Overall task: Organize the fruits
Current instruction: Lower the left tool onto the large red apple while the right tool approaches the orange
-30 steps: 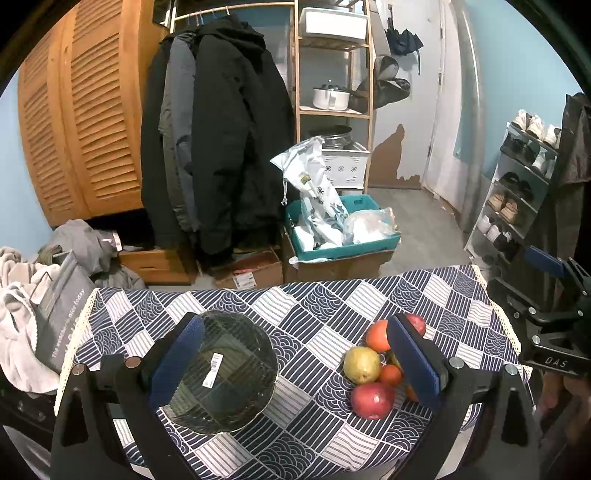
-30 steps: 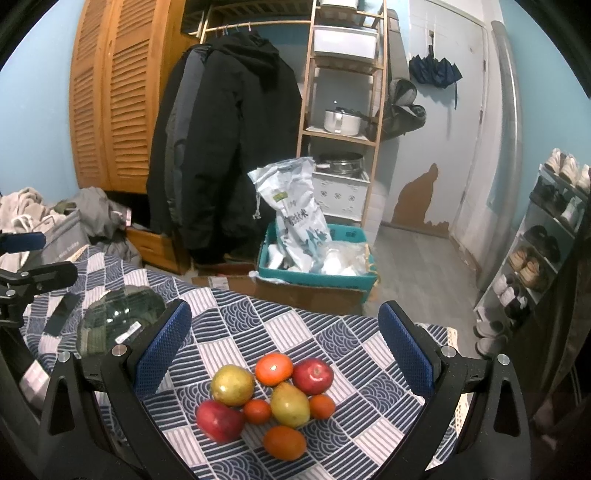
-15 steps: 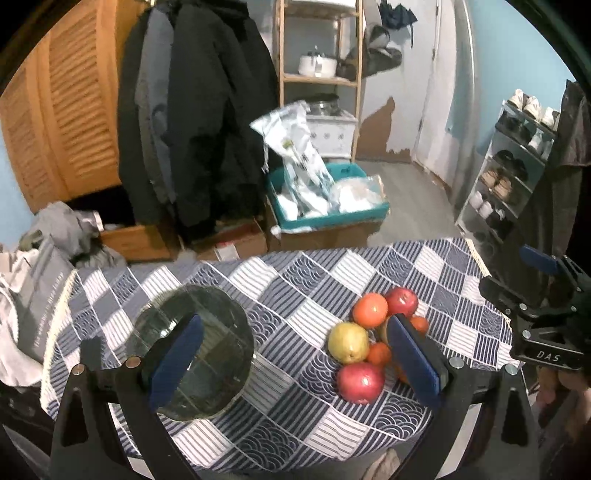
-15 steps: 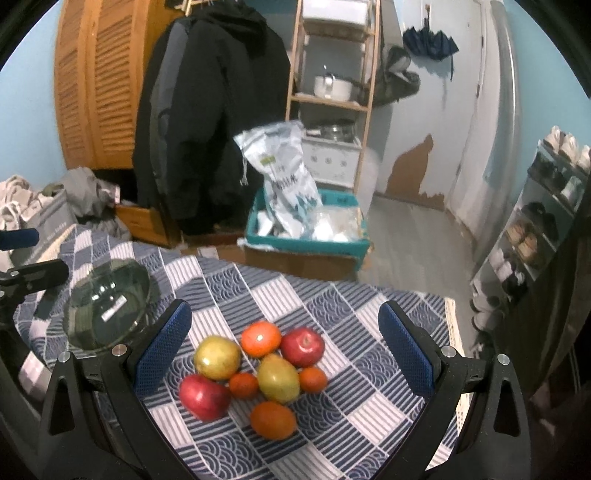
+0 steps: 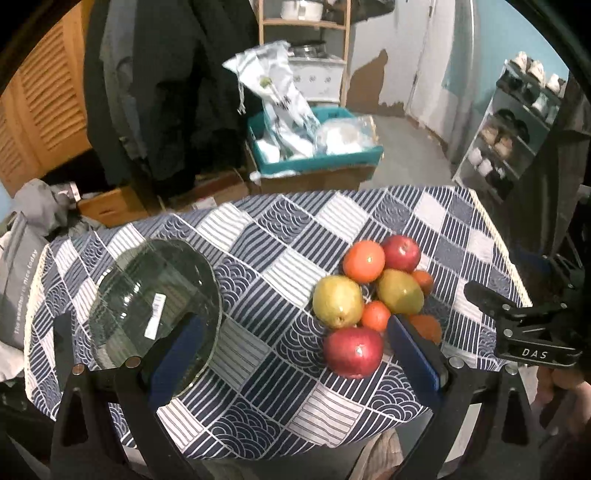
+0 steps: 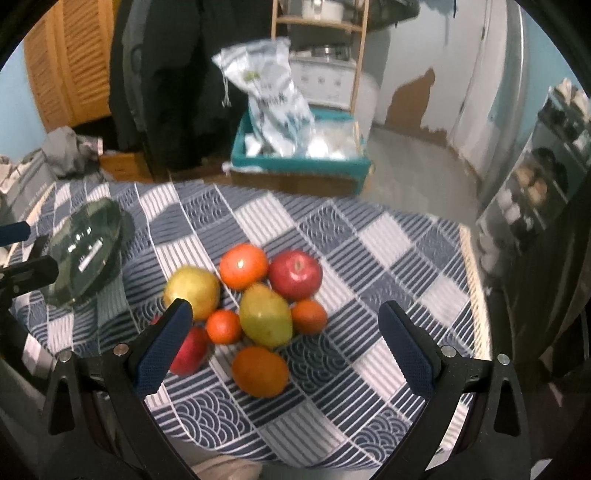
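Observation:
A pile of fruit lies on a blue-and-white patterned tablecloth (image 5: 266, 280): two red apples (image 5: 354, 351) (image 6: 294, 274), two yellow-green pears (image 5: 337, 301) (image 6: 264, 315), and several oranges (image 6: 259, 370) and tangerines. A clear glass bowl (image 5: 155, 301) sits at the left, also in the right wrist view (image 6: 85, 251). My left gripper (image 5: 295, 354) is open and empty above the cloth between bowl and fruit. My right gripper (image 6: 284, 339) is open and empty just above the near side of the pile.
Beyond the table's far edge stand a teal crate with bags (image 5: 314, 147), hanging dark coats (image 5: 166, 92), a wooden shelf (image 5: 306, 22) and a shoe rack (image 5: 517, 122). Grey clothes and a bag (image 5: 22, 266) lie at the left edge.
Both grippers have tilted downward and moved closer to the table. The fruit and bowl now look larger and nearer. Nothing on the table has moved.

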`<move>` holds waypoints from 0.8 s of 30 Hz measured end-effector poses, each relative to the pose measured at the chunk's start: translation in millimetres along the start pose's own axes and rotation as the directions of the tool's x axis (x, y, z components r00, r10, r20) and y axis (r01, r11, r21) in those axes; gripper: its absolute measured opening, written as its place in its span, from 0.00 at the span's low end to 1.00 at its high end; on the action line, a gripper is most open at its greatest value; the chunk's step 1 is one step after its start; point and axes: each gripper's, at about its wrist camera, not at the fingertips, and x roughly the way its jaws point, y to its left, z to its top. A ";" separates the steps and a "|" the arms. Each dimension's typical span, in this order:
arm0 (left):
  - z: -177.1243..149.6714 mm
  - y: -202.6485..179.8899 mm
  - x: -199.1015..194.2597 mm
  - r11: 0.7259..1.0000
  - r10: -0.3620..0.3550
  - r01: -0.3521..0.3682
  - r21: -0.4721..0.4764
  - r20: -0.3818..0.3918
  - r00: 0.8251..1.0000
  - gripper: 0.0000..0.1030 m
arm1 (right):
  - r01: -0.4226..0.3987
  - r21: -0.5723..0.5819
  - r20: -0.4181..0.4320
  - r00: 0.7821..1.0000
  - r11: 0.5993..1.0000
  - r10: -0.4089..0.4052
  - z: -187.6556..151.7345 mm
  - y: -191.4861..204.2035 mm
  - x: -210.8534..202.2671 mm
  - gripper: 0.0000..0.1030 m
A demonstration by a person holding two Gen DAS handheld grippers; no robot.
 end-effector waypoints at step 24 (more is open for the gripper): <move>-37.5 -23.0 87.4 0.995 0.020 0.002 0.103 -0.212 0.977 0.97 | -0.049 -0.029 -0.335 0.942 0.998 0.036 -48.5 8.3 110.9 0.96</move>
